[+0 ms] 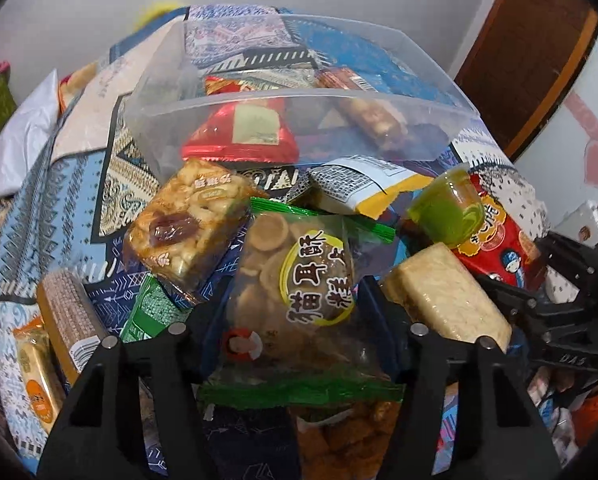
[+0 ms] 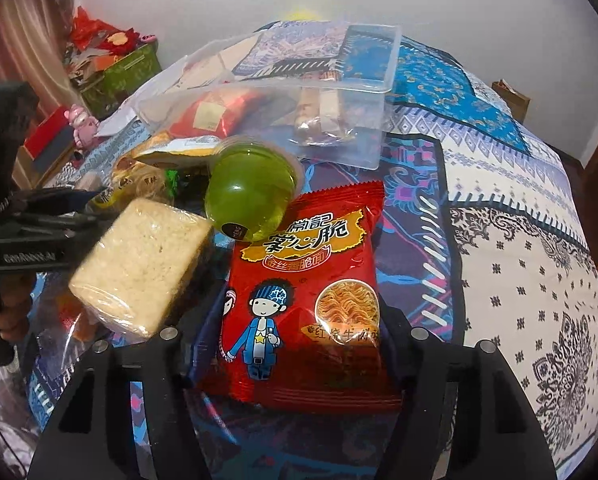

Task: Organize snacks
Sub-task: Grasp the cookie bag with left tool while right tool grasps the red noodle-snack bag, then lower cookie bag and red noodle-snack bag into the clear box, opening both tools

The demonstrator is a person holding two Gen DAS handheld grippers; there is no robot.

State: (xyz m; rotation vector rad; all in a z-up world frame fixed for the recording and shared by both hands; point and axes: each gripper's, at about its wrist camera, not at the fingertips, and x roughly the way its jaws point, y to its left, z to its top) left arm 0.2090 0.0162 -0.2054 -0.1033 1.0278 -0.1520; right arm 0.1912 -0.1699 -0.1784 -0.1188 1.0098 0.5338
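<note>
Snacks lie piled on a patterned bedspread in front of a clear plastic bin (image 1: 299, 108) that holds a red packet and wrapped bars. My left gripper (image 1: 295, 304) has its jaws on either side of a green-edged clear bag of round biscuits (image 1: 299, 280), its fingertips hidden under the bag. My right gripper (image 2: 299, 320) has its jaws on either side of a red noodle-snack packet (image 2: 307, 304), also seen in the left wrist view (image 1: 499, 240). A green jelly cup (image 2: 251, 192) and a pale rice cake block (image 2: 139, 268) lie beside it.
A nut brittle bar (image 1: 187, 220), a yellow-and-white packet (image 1: 363, 188) and more wrapped bars (image 1: 67, 312) crowd the left. The bin also shows in the right wrist view (image 2: 339, 92). Boxes and a pink toy (image 2: 83, 124) stand beyond the bed's left edge.
</note>
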